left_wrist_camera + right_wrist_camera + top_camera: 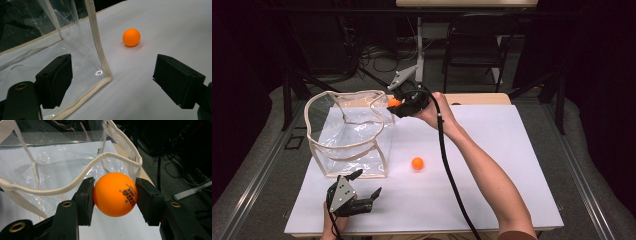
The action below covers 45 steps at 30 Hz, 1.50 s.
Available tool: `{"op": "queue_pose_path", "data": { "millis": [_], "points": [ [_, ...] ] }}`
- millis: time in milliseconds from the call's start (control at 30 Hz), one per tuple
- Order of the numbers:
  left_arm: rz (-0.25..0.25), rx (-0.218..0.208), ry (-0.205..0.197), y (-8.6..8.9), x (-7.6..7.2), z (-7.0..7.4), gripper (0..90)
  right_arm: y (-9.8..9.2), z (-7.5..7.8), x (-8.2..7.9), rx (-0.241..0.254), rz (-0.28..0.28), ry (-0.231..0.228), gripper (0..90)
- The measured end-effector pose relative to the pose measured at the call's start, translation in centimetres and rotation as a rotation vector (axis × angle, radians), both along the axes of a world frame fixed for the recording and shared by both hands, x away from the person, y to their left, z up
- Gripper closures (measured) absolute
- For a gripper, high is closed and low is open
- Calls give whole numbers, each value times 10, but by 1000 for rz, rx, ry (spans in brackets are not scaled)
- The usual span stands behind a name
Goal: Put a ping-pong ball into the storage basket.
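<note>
My right gripper (115, 195) is shut on an orange ball (115, 194), both pads pressed to its sides. I hold it in the air at the far right rim of a clear plastic bag (347, 132) with cream trim, ball (393, 102) beside the rim. A second orange ball (417, 163) lies on the white table cover, right of the bag. My left gripper (364, 183) rests near the table's front edge, open with nothing between its jaws. Its own view shows the bag's near corner (105, 75) and the loose ball (131, 37) beyond.
The white cover (492, 150) spans the table, with bare surface on the right half. A cable (447, 165) trails from my right gripper along the forearm. Beyond the table stand a dark chair (474, 45) and loose wires on the floor.
</note>
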<state>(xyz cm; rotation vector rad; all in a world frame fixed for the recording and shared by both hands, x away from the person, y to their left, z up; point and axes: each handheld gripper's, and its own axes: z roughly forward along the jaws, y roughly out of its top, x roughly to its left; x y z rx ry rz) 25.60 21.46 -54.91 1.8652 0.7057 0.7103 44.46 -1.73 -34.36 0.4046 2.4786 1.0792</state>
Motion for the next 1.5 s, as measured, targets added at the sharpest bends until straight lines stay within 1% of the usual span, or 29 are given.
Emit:
{"op": "queue_pose_path", "data": {
  "millis": [100,400,500,567,633,767,933,1100,1200,1333,1500],
  "points": [
    [-1,-4,1,0,0,0,158,2,0,-1,0,7,0,513],
    [-8,3,-1,0,0,0,158,4,2,-3,8,12,-6,513],
    [-3,-5,-7,1,-1,0,158,5,3,-3,14,13,-5,513],
    [2,-9,-1,1,0,0,158,6,3,-3,19,19,-6,513],
    [-1,-3,5,0,1,-1,158,8,3,-4,16,22,-6,513],
    [-8,2,2,0,0,0,158,9,4,-6,20,25,-11,513],
    [-3,-8,2,1,1,-1,158,12,5,-6,22,29,-14,513],
    [-5,4,0,0,0,0,158,18,6,-8,18,38,-18,513],
    [-4,-7,0,1,0,0,158,20,7,-9,24,42,-15,513],
    [-8,-1,3,0,0,0,158,24,7,-11,8,47,-17,513],
    [-5,-7,2,1,0,0,158,27,6,-9,12,48,-13,513]
  ]
}}
